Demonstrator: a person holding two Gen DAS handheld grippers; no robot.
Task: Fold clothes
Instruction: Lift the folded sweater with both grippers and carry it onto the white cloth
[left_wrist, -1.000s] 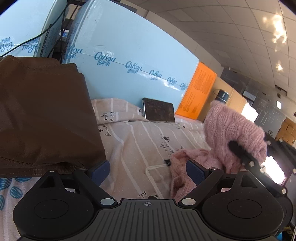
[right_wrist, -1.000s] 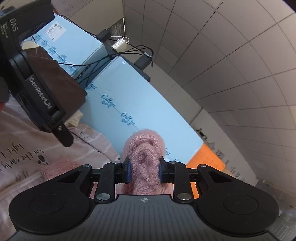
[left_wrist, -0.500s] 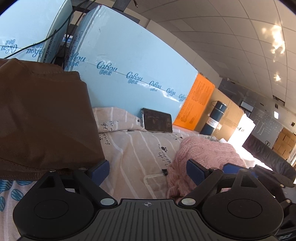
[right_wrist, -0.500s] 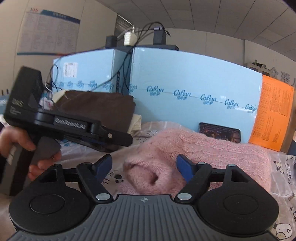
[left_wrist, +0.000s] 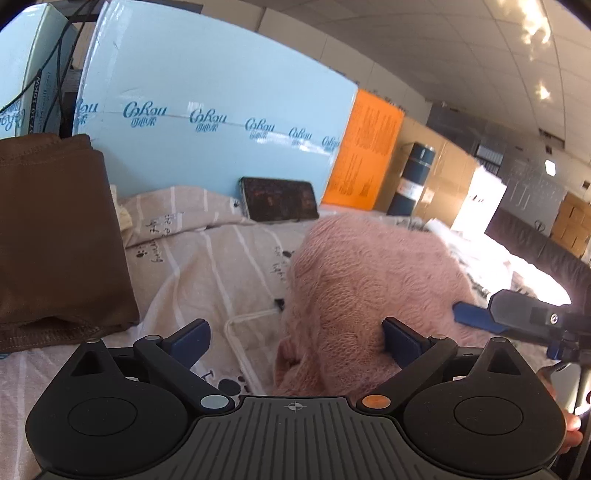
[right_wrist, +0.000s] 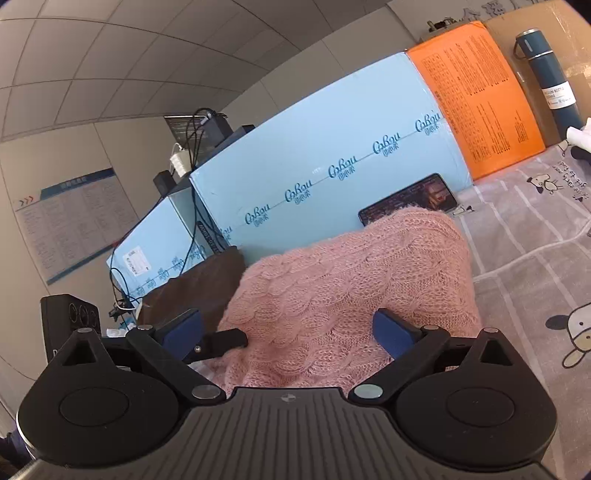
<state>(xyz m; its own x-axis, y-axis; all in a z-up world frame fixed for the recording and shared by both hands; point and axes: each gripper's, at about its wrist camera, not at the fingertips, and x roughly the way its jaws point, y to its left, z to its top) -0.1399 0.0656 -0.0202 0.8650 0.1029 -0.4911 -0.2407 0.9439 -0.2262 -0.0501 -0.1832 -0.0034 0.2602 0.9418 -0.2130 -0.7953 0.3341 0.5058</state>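
A pink cable-knit sweater (left_wrist: 373, 288) lies bunched on the striped printed sheet (left_wrist: 221, 266); it also shows in the right wrist view (right_wrist: 347, 295). My left gripper (left_wrist: 295, 338) is open, its right finger against the sweater's near edge. My right gripper (right_wrist: 288, 332) is open, jaws wide on either side of the sweater's near fold, holding nothing. The right gripper's blue finger (left_wrist: 476, 315) shows at the sweater's right side in the left wrist view. The left gripper's finger (right_wrist: 221, 341) shows at the sweater's left in the right wrist view.
A folded brown garment (left_wrist: 55, 236) is stacked at the left. A phone (left_wrist: 279, 199) leans on light blue foam boards (left_wrist: 221, 122) at the back. An orange board (left_wrist: 369, 151), a dark blue flask (left_wrist: 412, 177) and cardboard boxes stand at the back right.
My right gripper held the sweater raised, then opened and let it drop onto the sheet. It now sits low beside the heap. My left gripper stayed open and shifted right toward the sweater.
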